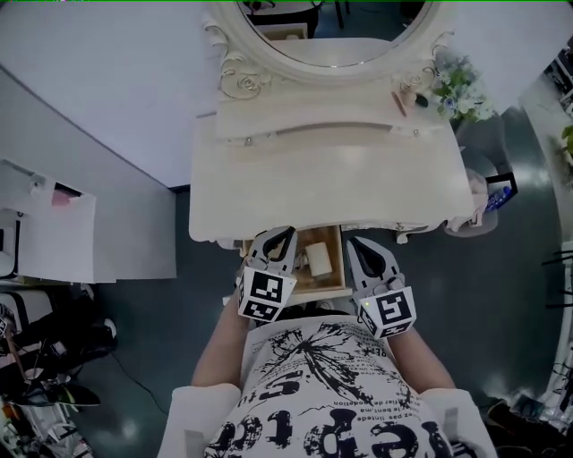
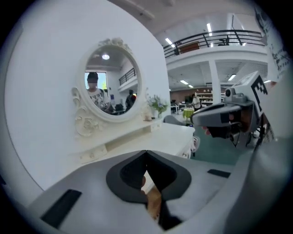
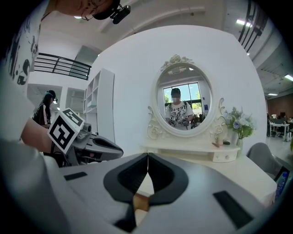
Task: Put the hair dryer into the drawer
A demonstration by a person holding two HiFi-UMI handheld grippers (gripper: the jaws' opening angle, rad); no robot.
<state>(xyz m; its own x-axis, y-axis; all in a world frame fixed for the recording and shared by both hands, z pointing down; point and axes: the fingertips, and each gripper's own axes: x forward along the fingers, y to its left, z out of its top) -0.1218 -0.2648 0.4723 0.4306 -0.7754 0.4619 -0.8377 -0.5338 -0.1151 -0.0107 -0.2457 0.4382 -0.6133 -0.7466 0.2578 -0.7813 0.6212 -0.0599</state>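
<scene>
The white dressing table (image 1: 322, 183) has a wooden drawer (image 1: 339, 261) pulled out under its front edge. A pale cream object (image 1: 318, 259) lies inside it; it is too small to say whether it is the hair dryer. My left gripper (image 1: 286, 234) hovers over the drawer's left side, shut, with nothing between its jaws (image 2: 146, 155). My right gripper (image 1: 352, 241) hangs over the drawer's right side, also shut and empty (image 3: 147, 157). Each gripper shows in the other's view: the right one (image 2: 224, 116) and the left one (image 3: 91, 144).
An oval mirror (image 1: 331, 27) in a carved frame stands at the table's back over a low shelf (image 1: 331, 116). Flowers (image 1: 461, 89) sit at the back right, a blue item (image 1: 497, 197) beside the table's right end. White furniture (image 1: 54, 233) stands to the left.
</scene>
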